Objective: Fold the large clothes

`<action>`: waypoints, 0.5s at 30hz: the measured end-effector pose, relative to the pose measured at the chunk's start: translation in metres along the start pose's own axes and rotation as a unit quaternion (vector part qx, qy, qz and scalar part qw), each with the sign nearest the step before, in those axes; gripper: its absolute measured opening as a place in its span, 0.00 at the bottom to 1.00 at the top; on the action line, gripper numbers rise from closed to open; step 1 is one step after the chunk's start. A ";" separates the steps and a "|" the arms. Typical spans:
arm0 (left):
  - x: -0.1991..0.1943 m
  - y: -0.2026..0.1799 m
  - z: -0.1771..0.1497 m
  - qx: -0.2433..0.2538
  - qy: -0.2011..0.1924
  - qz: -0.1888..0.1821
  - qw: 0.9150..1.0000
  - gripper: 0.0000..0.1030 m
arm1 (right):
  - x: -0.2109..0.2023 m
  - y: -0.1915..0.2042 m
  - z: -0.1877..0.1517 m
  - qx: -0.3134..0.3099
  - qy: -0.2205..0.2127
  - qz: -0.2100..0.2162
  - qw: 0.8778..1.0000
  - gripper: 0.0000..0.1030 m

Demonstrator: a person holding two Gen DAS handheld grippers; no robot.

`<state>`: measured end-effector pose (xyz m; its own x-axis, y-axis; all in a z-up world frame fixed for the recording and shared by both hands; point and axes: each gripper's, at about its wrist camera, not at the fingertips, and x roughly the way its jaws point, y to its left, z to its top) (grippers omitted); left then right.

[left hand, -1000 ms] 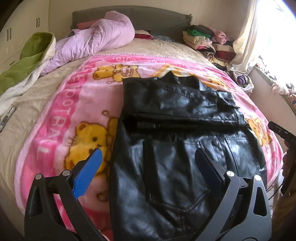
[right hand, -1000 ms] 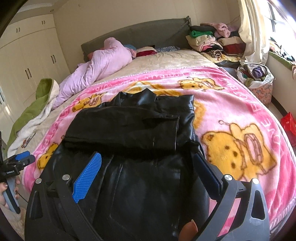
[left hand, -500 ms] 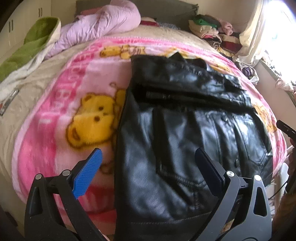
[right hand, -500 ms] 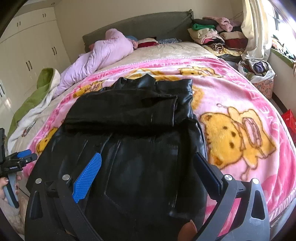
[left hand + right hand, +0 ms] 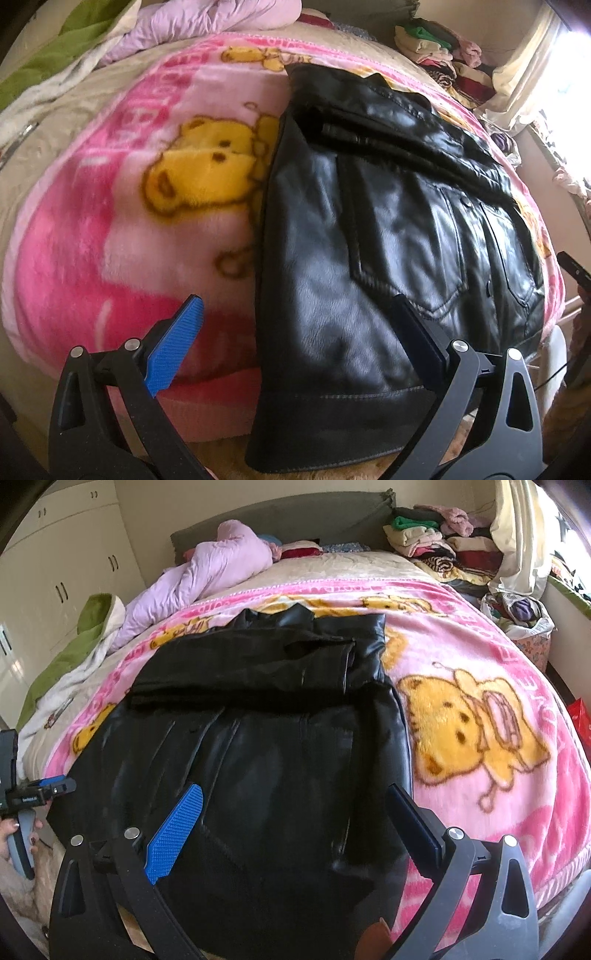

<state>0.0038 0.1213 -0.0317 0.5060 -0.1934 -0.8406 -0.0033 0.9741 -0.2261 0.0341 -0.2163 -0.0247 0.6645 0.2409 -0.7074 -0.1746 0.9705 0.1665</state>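
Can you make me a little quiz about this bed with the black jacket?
1. True or false: the left gripper is open.
2. What does the black jacket lie on? A) the pink bear blanket B) the lilac quilt C) the floor
3. Fill in: the jacket's hem hangs over the bed's ____ edge.

Key: 1 true. 2 A. 3 near.

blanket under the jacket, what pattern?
The fleece blanket is pink with yellow cartoon bears and pink lettering; clearest in the right wrist view.
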 end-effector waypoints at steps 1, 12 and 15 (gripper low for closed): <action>0.001 0.001 -0.002 -0.001 0.006 -0.015 1.000 0.91 | 0.000 -0.002 -0.003 0.001 0.003 -0.001 1.000 0.96; 0.017 0.014 -0.019 -0.036 0.047 -0.111 0.992 0.91 | -0.006 -0.020 -0.026 0.006 0.043 0.018 0.999 0.96; 0.021 0.013 -0.020 -0.037 0.048 -0.113 0.992 0.91 | -0.008 -0.025 -0.035 0.003 0.062 0.035 0.997 0.96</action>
<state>-0.0033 0.1274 -0.0619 0.4173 -0.4195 -0.8061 0.0364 0.8941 -0.4464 0.0078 -0.2425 -0.0474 0.5561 0.3041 -0.7735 -0.2125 0.9517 0.2215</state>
